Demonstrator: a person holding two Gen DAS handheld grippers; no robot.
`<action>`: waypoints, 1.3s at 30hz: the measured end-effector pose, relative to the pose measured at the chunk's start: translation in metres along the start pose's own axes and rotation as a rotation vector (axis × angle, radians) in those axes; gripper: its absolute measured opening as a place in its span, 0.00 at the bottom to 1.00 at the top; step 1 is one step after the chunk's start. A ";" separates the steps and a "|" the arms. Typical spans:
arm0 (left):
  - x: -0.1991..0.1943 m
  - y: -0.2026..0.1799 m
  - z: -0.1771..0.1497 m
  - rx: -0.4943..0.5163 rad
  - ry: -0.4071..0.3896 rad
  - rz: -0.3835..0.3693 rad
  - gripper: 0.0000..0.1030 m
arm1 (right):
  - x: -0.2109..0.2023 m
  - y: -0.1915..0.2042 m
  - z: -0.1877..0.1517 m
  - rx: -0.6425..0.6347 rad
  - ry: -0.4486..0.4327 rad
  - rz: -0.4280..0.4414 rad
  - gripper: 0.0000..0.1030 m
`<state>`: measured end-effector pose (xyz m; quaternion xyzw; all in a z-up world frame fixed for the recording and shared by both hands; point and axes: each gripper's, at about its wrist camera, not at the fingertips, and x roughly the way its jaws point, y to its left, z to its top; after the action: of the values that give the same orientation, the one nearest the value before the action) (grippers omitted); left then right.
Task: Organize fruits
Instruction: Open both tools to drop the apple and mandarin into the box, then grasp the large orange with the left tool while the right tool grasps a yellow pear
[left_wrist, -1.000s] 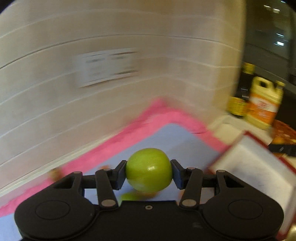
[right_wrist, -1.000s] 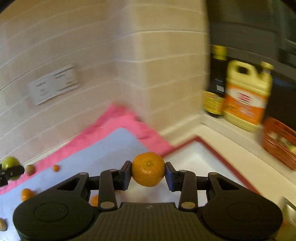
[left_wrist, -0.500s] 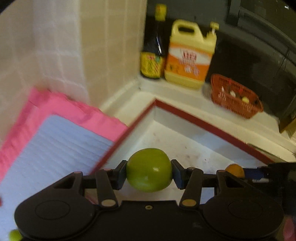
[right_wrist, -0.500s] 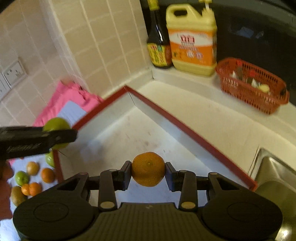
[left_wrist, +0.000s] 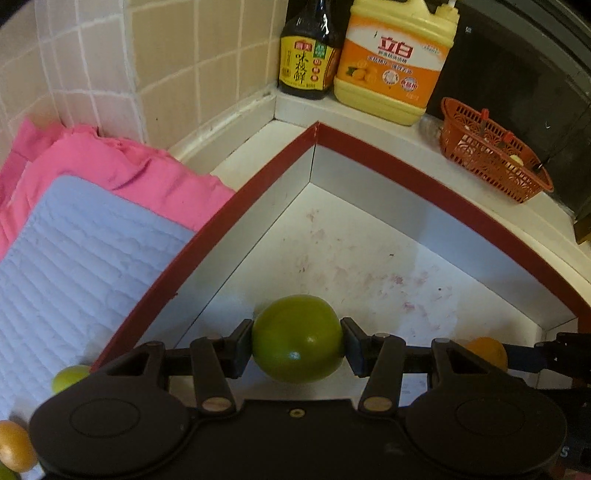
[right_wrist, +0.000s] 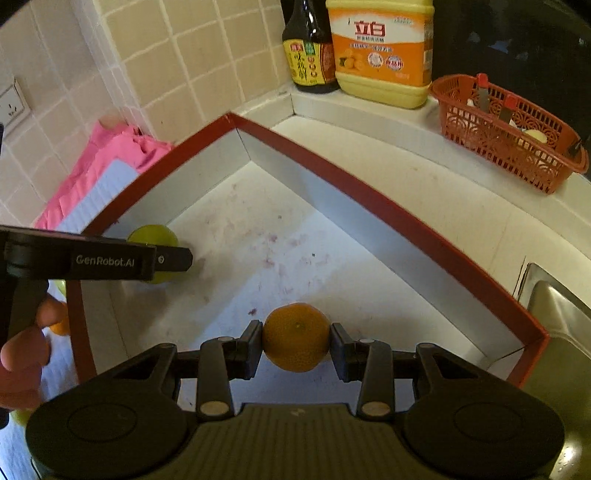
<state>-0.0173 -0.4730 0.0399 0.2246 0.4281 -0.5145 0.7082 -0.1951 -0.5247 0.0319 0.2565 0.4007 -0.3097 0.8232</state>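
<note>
On left hand-held gripper: "GenRobot.AI".

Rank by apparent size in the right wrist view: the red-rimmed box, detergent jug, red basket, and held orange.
1. Red-rimmed box, clearly largest.
2. Red basket and detergent jug: look alike; the jug is cropped at the top.
3. Orange in the right gripper: smallest, though nearest the camera.

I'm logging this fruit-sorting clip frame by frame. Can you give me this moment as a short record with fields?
left gripper: shut on green citrus fruit, over the box
right gripper: shut on orange mandarin, over the box
red-rimmed box: white floor stained, no fruit lying in it
quilted mat: loose fruit at its near edge
counter back: soy sauce bottle, detergent jug, red basket
</note>
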 end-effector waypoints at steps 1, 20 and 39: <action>0.002 0.000 0.000 -0.001 0.005 0.003 0.60 | 0.001 0.000 0.000 -0.001 0.005 -0.002 0.41; -0.205 0.074 -0.048 -0.143 -0.400 -0.013 0.78 | -0.125 0.000 0.033 0.090 -0.289 0.066 0.79; -0.334 0.205 -0.175 -0.375 -0.502 0.341 0.80 | -0.095 0.200 0.009 -0.218 -0.216 0.377 0.96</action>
<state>0.0708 -0.0854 0.2013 0.0257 0.2840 -0.3406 0.8959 -0.0939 -0.3664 0.1491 0.2017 0.2863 -0.1311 0.9274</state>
